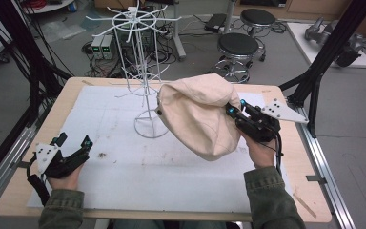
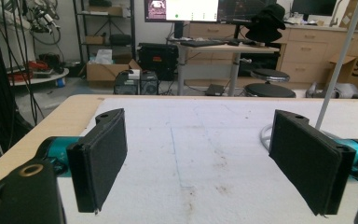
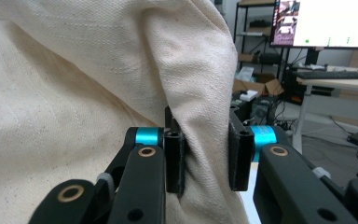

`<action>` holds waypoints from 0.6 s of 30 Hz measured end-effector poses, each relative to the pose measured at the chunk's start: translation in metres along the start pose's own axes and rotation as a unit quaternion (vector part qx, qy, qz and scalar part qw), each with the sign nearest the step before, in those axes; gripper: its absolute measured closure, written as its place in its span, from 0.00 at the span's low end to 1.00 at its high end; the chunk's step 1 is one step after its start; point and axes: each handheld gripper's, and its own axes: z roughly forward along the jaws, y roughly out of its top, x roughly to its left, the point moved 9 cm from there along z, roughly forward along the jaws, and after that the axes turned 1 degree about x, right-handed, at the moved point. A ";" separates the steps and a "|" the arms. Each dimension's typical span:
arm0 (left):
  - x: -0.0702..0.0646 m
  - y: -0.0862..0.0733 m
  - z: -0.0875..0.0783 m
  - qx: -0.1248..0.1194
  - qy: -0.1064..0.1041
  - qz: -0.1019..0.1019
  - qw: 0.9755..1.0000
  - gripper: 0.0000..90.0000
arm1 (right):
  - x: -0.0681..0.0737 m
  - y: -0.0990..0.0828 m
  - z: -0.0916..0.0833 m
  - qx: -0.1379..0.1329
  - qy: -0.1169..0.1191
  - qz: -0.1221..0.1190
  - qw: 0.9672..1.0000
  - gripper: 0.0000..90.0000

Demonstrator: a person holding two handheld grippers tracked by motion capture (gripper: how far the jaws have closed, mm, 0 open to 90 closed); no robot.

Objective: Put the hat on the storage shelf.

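Observation:
A cream cloth hat (image 1: 198, 114) hangs in the air over the right half of the table, just right of a white wire hat stand (image 1: 140, 57). My right gripper (image 1: 233, 112) is shut on a fold of the hat's edge; in the right gripper view the cream fabric (image 3: 74, 93) is pinched between the two black pads (image 3: 175, 161). My left gripper (image 1: 74, 143) rests near the table's front left, open, with nothing between its pads (image 2: 98, 163). The stand's thin pole (image 2: 338, 65) and round base ring (image 2: 265, 135) appear at the right of the left gripper view.
A white foam sheet (image 1: 124, 167) with some brown stains covers the wooden table (image 1: 71, 95). Two black stools (image 1: 238, 45) stand beyond the far edge. Black frame legs (image 1: 329, 52) rise at the right. A desk with a monitor (image 2: 182, 9) is behind.

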 end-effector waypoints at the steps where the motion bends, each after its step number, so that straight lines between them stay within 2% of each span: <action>1: 0.000 0.000 0.000 0.001 0.000 0.000 1.000 0.22 | 0.000 0.005 0.001 -0.013 -0.004 0.008 1.000 0.82; 7: 0.001 0.000 0.000 0.000 0.002 -0.003 1.000 0.22 | -0.001 0.017 0.001 -0.042 -0.010 0.020 0.999 0.82; 11: 0.001 0.000 0.000 -0.001 0.002 -0.003 1.000 0.22 | -0.003 0.025 0.002 -0.061 -0.025 0.024 0.998 0.82; 13: 0.001 0.000 0.000 0.001 0.003 -0.001 1.000 0.22 | -0.003 0.032 0.002 -0.082 -0.027 0.037 0.996 0.82; 14: 0.001 0.000 0.001 0.000 0.004 0.000 1.000 0.22 | -0.003 0.032 0.002 -0.082 -0.027 0.037 0.996 0.82; 18: -0.001 0.000 0.001 0.001 0.003 0.001 1.000 0.21 | -0.002 0.041 0.000 -0.109 -0.024 0.063 0.992 0.82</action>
